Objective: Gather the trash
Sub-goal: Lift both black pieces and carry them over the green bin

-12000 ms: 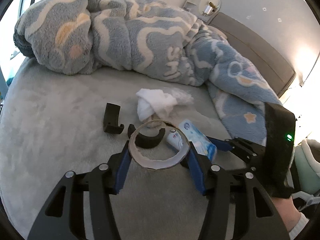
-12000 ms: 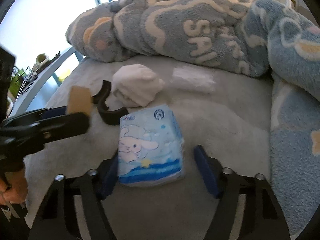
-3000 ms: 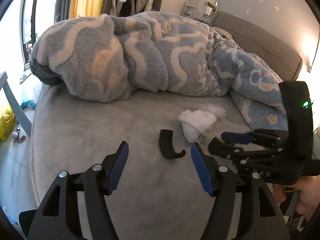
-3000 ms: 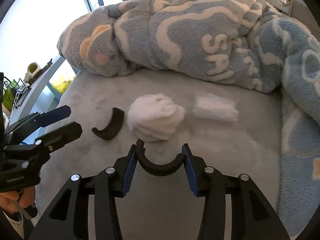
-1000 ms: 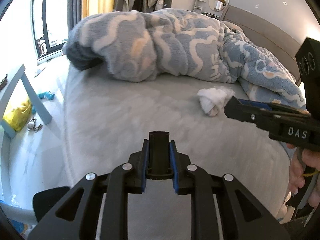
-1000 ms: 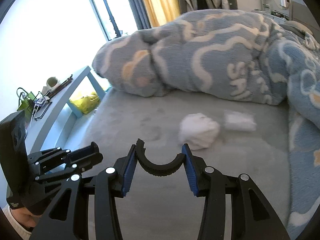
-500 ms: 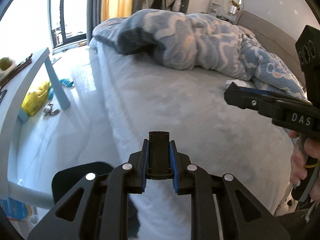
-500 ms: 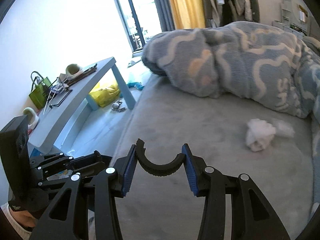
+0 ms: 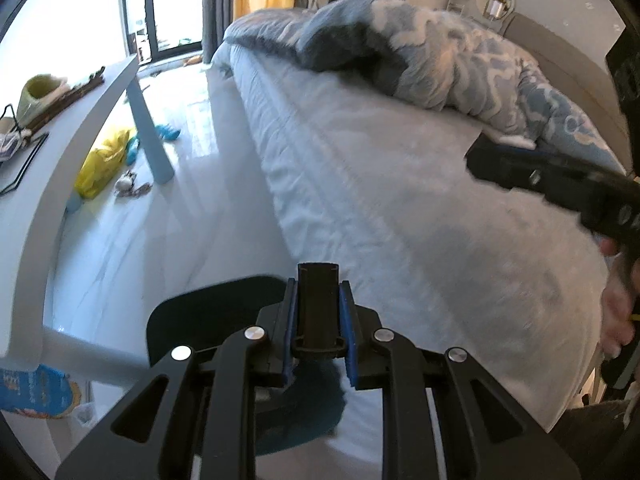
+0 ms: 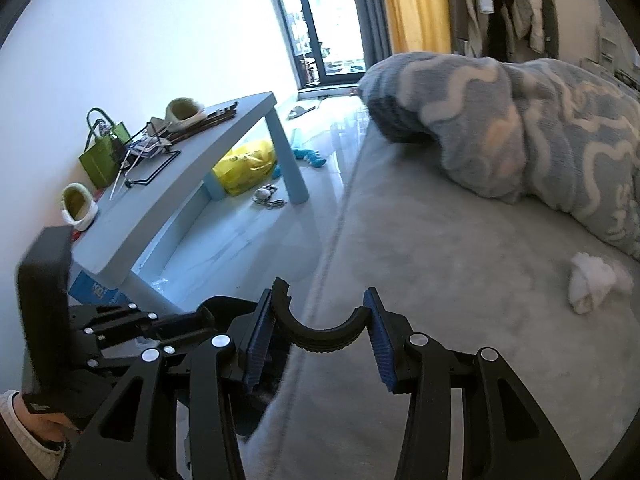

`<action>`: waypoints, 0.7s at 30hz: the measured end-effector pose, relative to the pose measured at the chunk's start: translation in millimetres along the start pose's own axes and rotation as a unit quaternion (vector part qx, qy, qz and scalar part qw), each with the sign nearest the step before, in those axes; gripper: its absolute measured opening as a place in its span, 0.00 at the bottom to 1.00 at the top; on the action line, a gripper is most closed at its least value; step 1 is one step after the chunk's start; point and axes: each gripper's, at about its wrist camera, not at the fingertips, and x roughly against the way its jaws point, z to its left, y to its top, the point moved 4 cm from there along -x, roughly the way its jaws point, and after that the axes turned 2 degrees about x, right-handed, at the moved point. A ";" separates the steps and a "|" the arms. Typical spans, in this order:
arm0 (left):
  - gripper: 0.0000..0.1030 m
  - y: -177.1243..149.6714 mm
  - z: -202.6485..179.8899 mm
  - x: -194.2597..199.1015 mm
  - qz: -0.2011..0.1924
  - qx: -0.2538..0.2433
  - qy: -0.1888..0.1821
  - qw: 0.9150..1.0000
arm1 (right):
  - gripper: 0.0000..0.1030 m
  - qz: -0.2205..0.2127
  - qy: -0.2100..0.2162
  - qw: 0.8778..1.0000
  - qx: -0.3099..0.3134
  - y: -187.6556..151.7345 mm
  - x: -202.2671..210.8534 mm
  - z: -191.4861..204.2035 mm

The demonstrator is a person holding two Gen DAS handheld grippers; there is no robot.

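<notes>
**Two black plastic scraps gripped at the bed's edge**

The straight black piece (image 9: pixel 318 304) stands lengthwise between the left gripper (image 9: pixel 318 322) pads, its long axis pointing forward along the fingers, jaws clamped narrowly on it. The curved black piece (image 10: pixel 322 330) spans crosswise between the right gripper (image 10: pixel 320 340) pads, horns up, jaws closed on its ends. Both hang over the grey bed (image 10: pixel 460 264) edge, above a dark bin (image 9: pixel 208 316). A white tissue wad (image 10: pixel 592 286) lies on the bed near the blue blanket (image 10: pixel 520 132).
</notes>
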 end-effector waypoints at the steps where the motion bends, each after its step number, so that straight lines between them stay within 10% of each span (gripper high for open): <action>1: 0.21 -3.5 4.7 -2.0 0.009 0.001 0.004 1.000 | 0.45 0.000 0.003 1.000 0.003 1.0 -2.0 5.2; 21: 0.21 -49.9 88.8 -17.9 0.113 0.057 0.020 0.992 | 0.45 0.027 0.044 0.998 0.048 12.3 -52.2 88.8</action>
